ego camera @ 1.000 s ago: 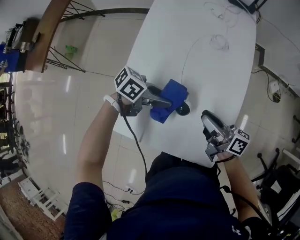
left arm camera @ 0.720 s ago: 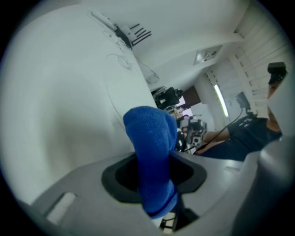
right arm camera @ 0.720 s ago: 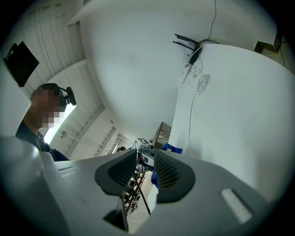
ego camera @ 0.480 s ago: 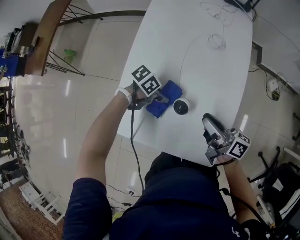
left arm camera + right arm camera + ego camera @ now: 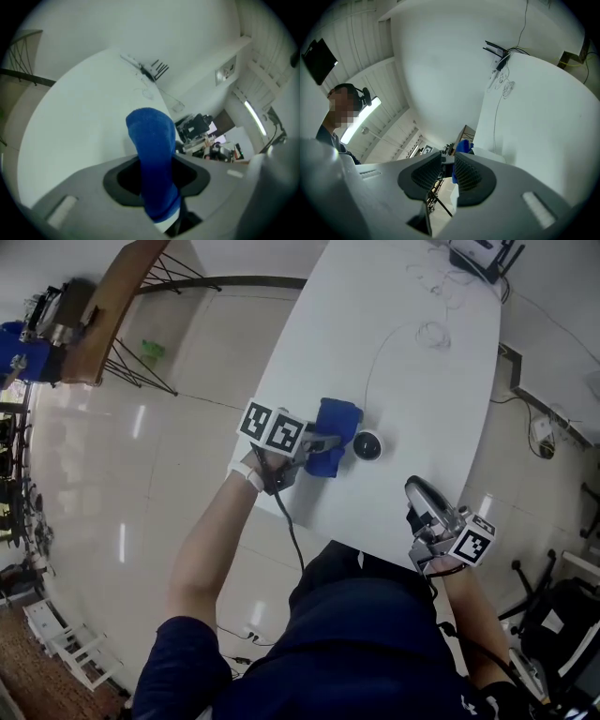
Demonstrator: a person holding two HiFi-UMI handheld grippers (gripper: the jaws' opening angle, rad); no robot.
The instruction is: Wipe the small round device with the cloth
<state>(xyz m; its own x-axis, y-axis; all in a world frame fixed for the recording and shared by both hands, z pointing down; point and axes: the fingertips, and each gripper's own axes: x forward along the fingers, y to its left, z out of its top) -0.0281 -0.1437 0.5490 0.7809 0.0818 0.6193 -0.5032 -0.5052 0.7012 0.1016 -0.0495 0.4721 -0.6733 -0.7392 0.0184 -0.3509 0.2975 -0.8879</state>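
The small round device point(image 5: 367, 444), white with a dark top, sits on the white table point(image 5: 422, 399) near its front edge. My left gripper point(image 5: 325, 442) is shut on a folded blue cloth point(image 5: 337, 427), which rests just left of the device and touches its side. In the left gripper view the cloth point(image 5: 152, 154) stands up between the jaws of that gripper point(image 5: 157, 187). My right gripper point(image 5: 419, 495) hovers over the table's near right edge, apart from the device. Its jaws point(image 5: 449, 171) have just been closing to a narrow gap, with nothing between them.
A thin cable point(image 5: 375, 352) runs from the device to a small coil point(image 5: 433, 334) and a black-antenna router point(image 5: 478, 254) at the far end. A wooden piece of furniture point(image 5: 103, 306) stands on the floor at left. A person point(image 5: 344, 101) with a headset appears in the right gripper view.
The left gripper drew the cloth off the device toward the left, so the device's dark top now shows fully. The right gripper stayed by the near edge.
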